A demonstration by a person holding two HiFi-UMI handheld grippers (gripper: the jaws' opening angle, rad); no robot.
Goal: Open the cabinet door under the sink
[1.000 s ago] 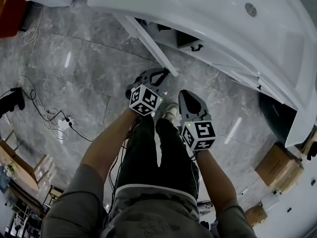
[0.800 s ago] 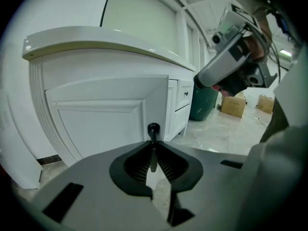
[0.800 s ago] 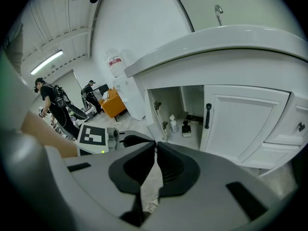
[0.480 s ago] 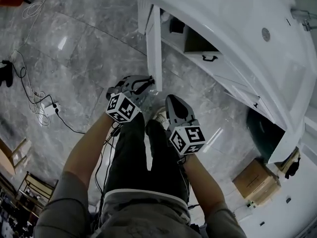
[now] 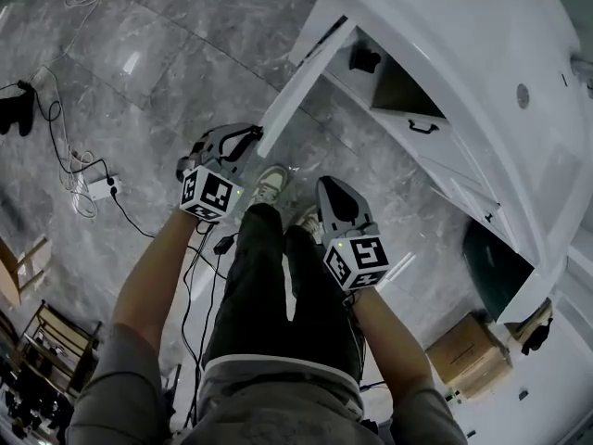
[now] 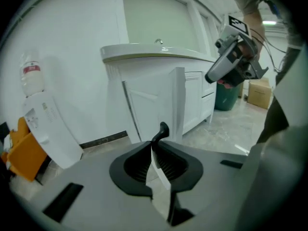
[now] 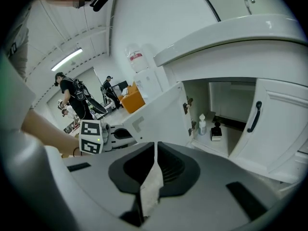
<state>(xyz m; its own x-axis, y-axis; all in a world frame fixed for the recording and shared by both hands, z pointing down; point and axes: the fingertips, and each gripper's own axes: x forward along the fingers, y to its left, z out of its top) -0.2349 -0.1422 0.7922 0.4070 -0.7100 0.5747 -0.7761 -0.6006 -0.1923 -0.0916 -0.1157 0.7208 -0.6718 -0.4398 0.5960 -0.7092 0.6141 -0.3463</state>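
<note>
Below the sink (image 5: 445,35), left tongs (image 6: 154,143) clench the black handle (image 6: 163,129) of the half-open cabinet door (image 5: 301,89); right tongs (image 7: 155,150) are closed, empty. It looks a stiff, light panel, best pulled by that handle.

Grey marble floor (image 5: 157,72) carried the white sink cabinet (image 5: 460,170), loose cables (image 5: 61,146), a power strip (image 5: 100,188), a cardboard box (image 5: 470,357) and a dark bin (image 5: 498,258).

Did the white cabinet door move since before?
Yes. The white cabinet door has swung further out from the white sink cabinet, with the left gripper shut on its black handle.
</note>
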